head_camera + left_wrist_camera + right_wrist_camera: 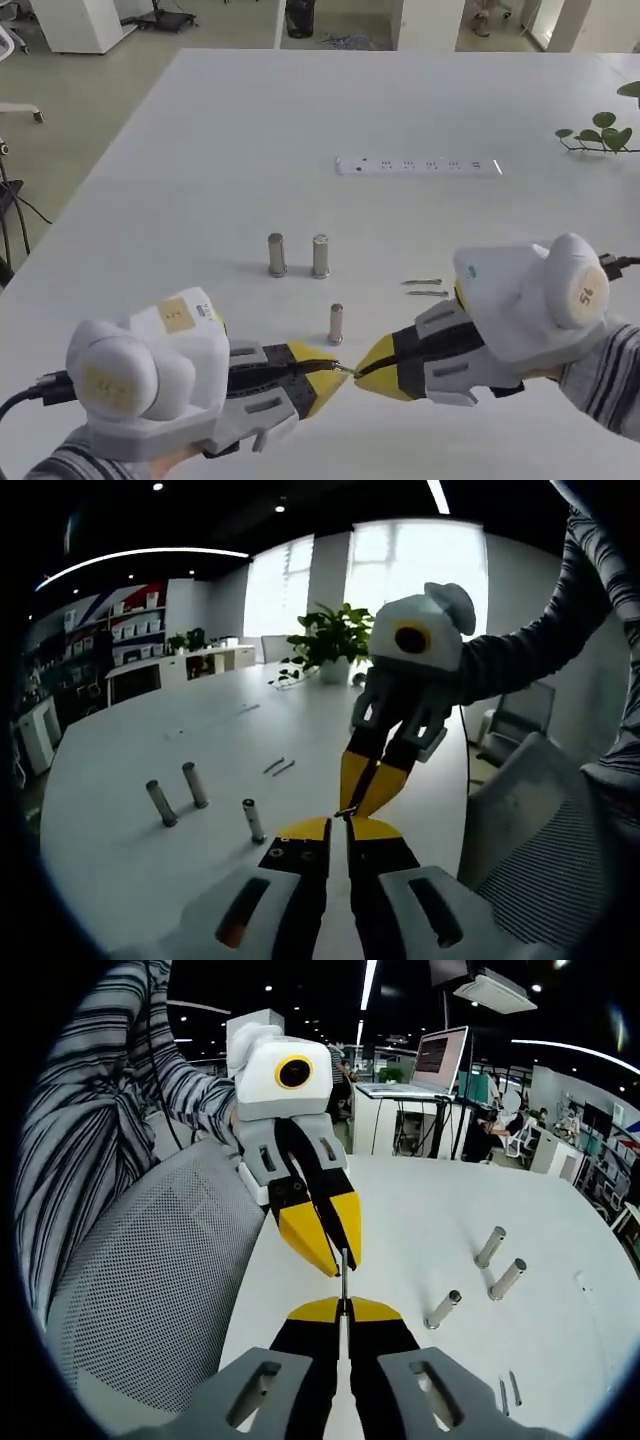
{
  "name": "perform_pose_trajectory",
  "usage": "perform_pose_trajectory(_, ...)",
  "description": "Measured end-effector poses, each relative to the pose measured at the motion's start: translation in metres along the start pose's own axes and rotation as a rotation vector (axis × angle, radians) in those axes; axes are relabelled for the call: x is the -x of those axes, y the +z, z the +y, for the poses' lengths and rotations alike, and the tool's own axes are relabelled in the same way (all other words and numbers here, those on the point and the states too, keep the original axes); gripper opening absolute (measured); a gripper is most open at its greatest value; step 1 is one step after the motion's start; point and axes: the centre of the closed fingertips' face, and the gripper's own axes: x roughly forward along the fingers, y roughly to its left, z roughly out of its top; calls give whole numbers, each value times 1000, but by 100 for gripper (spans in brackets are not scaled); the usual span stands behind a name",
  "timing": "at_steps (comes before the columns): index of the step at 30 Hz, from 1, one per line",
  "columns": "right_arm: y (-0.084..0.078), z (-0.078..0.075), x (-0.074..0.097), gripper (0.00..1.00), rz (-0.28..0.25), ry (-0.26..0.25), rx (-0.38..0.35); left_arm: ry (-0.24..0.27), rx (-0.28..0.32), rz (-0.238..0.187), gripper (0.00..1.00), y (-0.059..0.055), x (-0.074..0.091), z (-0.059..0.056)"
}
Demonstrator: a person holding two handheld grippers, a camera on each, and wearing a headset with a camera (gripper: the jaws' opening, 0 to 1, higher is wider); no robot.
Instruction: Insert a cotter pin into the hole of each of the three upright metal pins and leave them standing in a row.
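Head view looks down on a wide white tabletop (250,130). In the right gripper view a grey mesh chair (150,1280) stands at the tabletop's near edge.

Over the near part of the tabletop the left claw (338,371) comes in from the left and the right claw (362,368) from the right, their yellow tips meeting nose to nose. Both sets of jaws are pressed together, and both pinch the held cotter pin (350,369). In the right gripper view it runs as a thin straight line from that claw's own tips to the tips of the other.

A white power strip (418,166) lies far across the tabletop, and a leafy plant (600,135) sits at the far right.

Three metal pins stand upright, none with a cotter pin through it. The far-left metal pin (276,254) and far-right metal pin (320,256) stand just beside each other. The near metal pin (336,323) stands alone, just beyond the meeting claw tips.

Two spare cotter pins (425,288) lie flat side by side, right of the metal pins and near the right claw's body.
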Motion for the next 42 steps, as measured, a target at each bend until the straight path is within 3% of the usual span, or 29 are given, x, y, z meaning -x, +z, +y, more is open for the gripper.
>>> perform_pose_trajectory(5, -11, -15, 3, 0, 63, -49, 11, 39, 5, -4, 14, -2, -2, 6)
perform_pose_trajectory(13, -30, -40, 6, 0, 165, -128, -21, 154, 20, 14, 18, -12, -7, 28)
perform_pose_trajectory(23, -46, -61, -1, 0, 235, -163, -62, 251, 54, 20, 26, -20, -18, 54)
perform_pose_trajectory(30, -57, -79, -5, 0, 310, -209, -54, 283, 73, 44, 25, -27, -29, 68)
perform_pose_trajectory(42, -62, -91, -17, 0, 323, -216, -92, 297, 74, 81, 25, -39, -56, 83)
